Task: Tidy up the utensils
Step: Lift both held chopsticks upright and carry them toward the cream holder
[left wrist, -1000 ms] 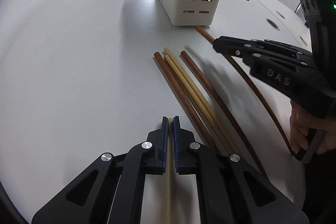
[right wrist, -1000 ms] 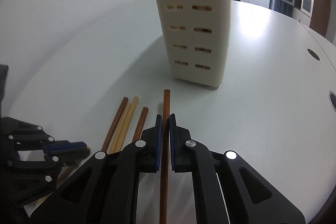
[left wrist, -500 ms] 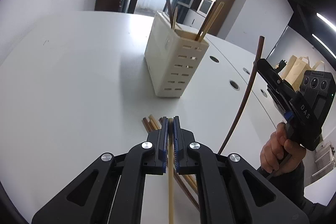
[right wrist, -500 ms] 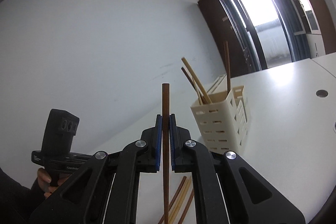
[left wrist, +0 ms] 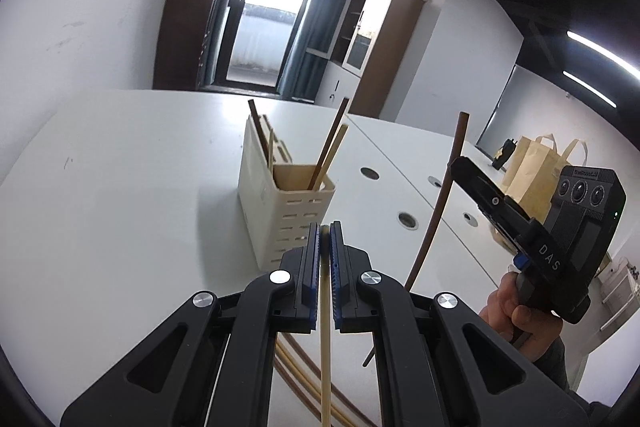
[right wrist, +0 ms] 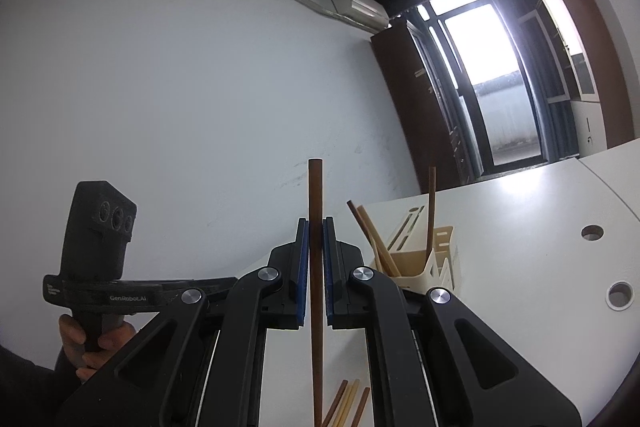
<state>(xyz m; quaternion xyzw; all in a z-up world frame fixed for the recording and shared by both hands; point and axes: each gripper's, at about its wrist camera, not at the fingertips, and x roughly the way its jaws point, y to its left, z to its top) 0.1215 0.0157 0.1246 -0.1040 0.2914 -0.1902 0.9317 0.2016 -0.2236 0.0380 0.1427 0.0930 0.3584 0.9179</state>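
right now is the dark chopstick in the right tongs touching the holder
Apart. The left wrist view shows the dark chopstick held up in the air, bare table between it and the holder.

"DAS" in white letters on side of right gripper [left wrist: 464, 163], seen from left wrist view. "GenRobot.AI" in small white print on side of left gripper [right wrist: 224, 281], seen from right wrist view. Tiny print on top of camera block [left wrist: 586, 201], too small to read.

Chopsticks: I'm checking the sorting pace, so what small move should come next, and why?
Probably carry the right tool over the holder and tip its dark chopstick in. Both tools are shut on one chopstick each, lifted off the table; the holder already has several, and more lie below.
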